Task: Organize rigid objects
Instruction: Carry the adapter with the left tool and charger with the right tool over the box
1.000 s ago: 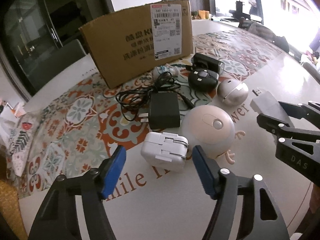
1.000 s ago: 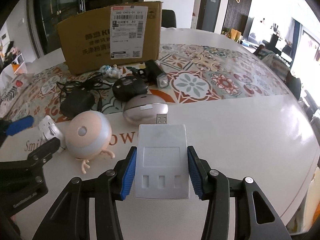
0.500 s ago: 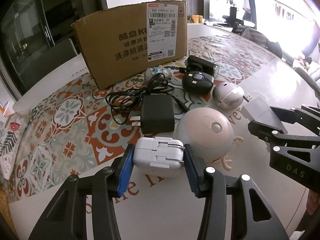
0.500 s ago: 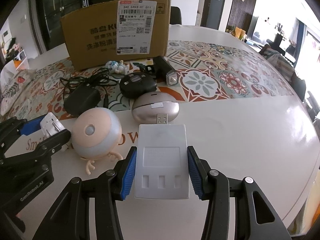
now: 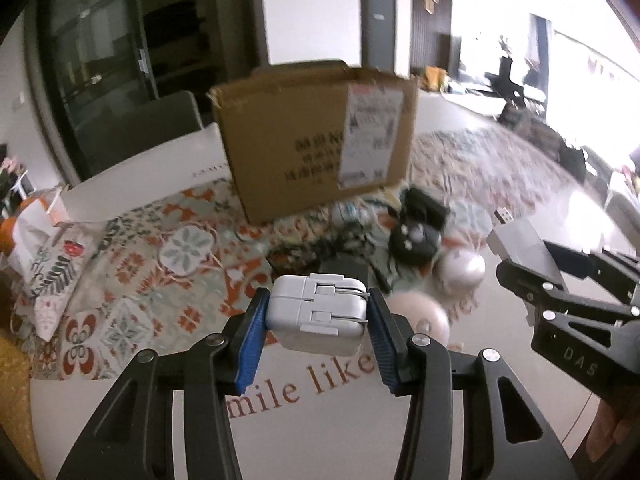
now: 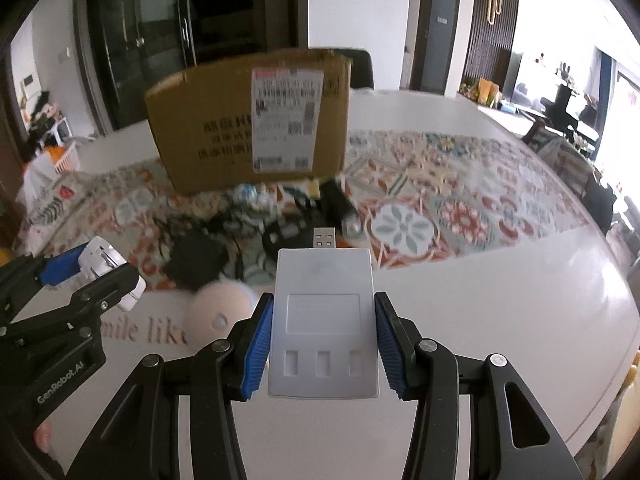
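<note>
My left gripper (image 5: 316, 320) is shut on a white power adapter (image 5: 318, 312) with folded prongs, held clear above the table. My right gripper (image 6: 324, 344) is shut on a flat grey USB card reader (image 6: 323, 320), its plug pointing away from me. The right gripper and its reader (image 5: 524, 248) show at the right of the left wrist view; the left gripper with the adapter (image 6: 108, 268) shows at the left of the right wrist view. An open brown cardboard box (image 5: 320, 136) (image 6: 256, 120) stands beyond on the patterned cloth.
In front of the box lie a black adapter with tangled cable (image 6: 196, 260), a black mouse (image 5: 416, 240), a black charger block (image 6: 336, 200), a silver oval mouse (image 5: 460, 270), a peach round gadget (image 6: 220, 312) and a small figurine (image 5: 348, 212). The white table (image 6: 500, 300) extends right.
The left jaws closed on the white adapter and lifted it off the table. Both grippers have risen, and the objects on the table now sit lower and farther away.
</note>
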Demonstrator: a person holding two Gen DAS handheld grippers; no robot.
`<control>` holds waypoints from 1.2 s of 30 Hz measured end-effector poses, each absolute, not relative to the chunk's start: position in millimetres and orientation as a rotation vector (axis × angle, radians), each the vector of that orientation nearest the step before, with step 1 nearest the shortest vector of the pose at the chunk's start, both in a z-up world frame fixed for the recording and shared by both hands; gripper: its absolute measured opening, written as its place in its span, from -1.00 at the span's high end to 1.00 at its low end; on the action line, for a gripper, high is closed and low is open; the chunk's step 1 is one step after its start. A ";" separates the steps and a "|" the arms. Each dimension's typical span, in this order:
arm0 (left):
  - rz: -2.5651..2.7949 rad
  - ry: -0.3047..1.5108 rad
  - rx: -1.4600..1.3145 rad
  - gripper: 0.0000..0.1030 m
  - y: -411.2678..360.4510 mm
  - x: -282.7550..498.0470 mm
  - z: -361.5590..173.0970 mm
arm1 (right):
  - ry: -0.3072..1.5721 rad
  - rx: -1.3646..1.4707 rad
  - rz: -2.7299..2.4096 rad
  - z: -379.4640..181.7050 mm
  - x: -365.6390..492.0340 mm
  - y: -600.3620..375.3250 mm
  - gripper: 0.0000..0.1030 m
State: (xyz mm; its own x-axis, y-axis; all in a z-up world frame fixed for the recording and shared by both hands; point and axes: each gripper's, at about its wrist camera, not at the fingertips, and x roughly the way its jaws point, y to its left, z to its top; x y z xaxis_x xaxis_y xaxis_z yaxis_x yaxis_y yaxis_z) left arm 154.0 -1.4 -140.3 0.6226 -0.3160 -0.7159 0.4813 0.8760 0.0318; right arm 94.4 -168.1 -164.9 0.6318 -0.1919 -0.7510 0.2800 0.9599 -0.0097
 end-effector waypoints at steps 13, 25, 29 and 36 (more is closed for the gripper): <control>-0.397 0.711 0.137 0.08 2.9 161.0 -77.4 | 0.735 0.131 -0.199 -106.0 107.4 -174.9 0.06; -0.360 0.612 0.128 0.08 -0.5 175.2 -29.4 | 0.670 0.123 -0.138 -62.5 133.6 -181.8 0.06; -0.377 0.600 0.110 0.08 -4.0 186.1 -15.3 | 0.651 0.140 -0.090 -47.4 148.5 -187.4 0.06; -0.396 0.562 0.102 0.08 -12.2 214.5 13.2 | 0.613 0.150 -0.039 -19.2 181.1 -197.0 0.06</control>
